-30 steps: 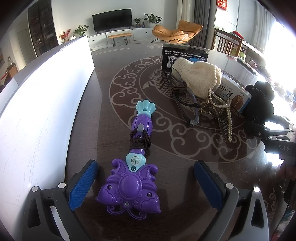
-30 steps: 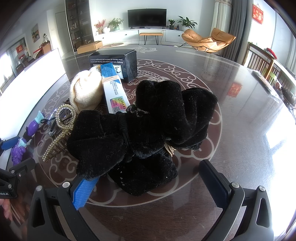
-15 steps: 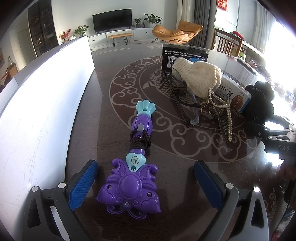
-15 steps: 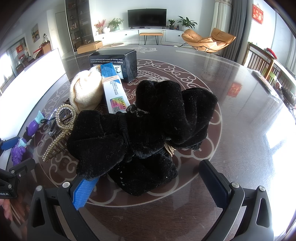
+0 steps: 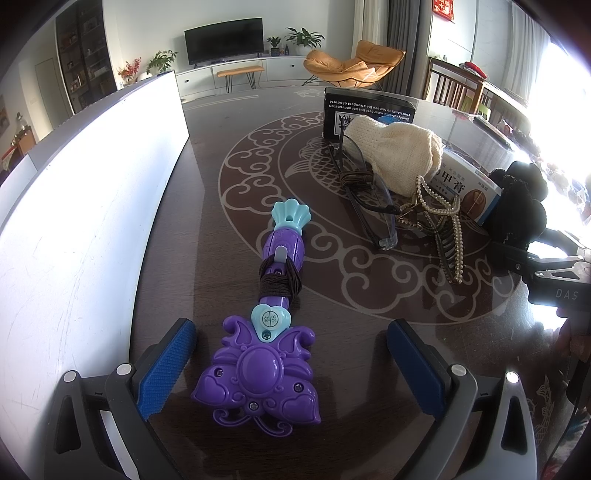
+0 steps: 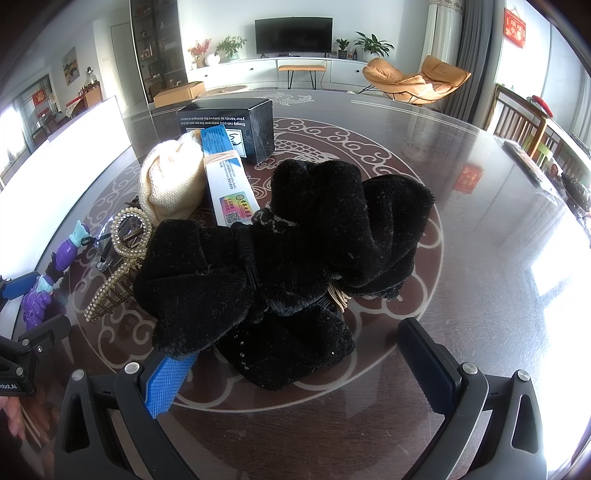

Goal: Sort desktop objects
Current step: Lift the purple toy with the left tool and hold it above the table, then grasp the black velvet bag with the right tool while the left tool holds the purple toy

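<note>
**Left wrist view: purple toy wand between spread fingers**

Left gripper (image 5: 291,365) wide apart, flanking the head of the purple toy wand (image 5: 271,332) without touching it, on the dark tabletop (image 5: 207,229). Beyond the wand: glasses (image 5: 364,195), pearl hair clip (image 5: 448,236), cream knit pouch (image 5: 399,155), black box (image 5: 369,110). Right gripper (image 6: 295,362) likewise spread, around the black velvet bow (image 6: 280,258), right of the wand.

Background, beyond the desk's far edge: a black television (image 6: 293,36) is mounted above a long white cabinet (image 6: 258,70). An orange lounge chair (image 6: 415,81) stands at right. Potted plants (image 6: 371,44) sit on the cabinet. A dark shelving unit (image 6: 157,48) occupies the left wall.
</note>
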Demonstrator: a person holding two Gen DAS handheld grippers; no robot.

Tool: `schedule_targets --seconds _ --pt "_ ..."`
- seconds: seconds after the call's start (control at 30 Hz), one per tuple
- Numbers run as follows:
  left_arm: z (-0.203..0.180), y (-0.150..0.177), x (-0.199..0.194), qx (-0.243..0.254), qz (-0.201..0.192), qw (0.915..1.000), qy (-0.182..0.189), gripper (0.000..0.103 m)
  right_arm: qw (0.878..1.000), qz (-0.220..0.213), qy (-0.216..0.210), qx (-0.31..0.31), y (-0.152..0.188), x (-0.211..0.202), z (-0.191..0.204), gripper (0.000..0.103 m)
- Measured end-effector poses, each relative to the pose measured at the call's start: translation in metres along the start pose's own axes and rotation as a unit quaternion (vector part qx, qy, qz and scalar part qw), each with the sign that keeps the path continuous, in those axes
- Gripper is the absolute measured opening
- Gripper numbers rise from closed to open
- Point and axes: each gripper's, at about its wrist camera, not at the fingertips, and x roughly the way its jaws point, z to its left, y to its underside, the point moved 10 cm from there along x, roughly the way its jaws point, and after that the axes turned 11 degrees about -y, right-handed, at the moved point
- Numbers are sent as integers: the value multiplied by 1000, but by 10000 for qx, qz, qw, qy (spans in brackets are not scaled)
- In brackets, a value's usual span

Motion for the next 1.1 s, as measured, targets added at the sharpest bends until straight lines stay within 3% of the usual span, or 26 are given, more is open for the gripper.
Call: schedule_targets --seconds 0.07,0.23,0.3,0.43,0.6,0.7,0.73,0.9,1.0,1.1 --pt "0 0 0 -4 -1 10000 0 103 10000 -28 -62 35 -1 -1 -5 103" --pt "0 0 0 -1 -2 10000 1 103 9974 -177 -685 160 3 -12 -8 103" --pt "0 0 0 -3 0 10000 6 103 9979 -85 -633 113 1 -10 -11 103" --pt "1 0 -1 -3 0 10000 6 103 9943 -78 -1066 -53 -5 -13 8 103" --pt "1 0 0 -1 0 10000 6 103 9960 -244 -864 -29 -24 -13 13 102" --pt "1 0 -1 -1 0 10000 7 103 9947 -179 -989 228 -22 -12 4 73" --pt "1 0 0 -1 -1 10000 7 103 9924 -181 -1164 366 -20 -14 2 72" --pt "1 0 0 0 -3 10000 8 103 9794 -479 -1700 979 18 -51 -32 73" --pt "1 0 0 1 -3 10000 9 103 9789 -467 -1602 1180 45 -66 -54 93" --pt "1 0 0 1 -3 10000 9 103 9812 -554 -1459 1136 55 -78 -62 94"
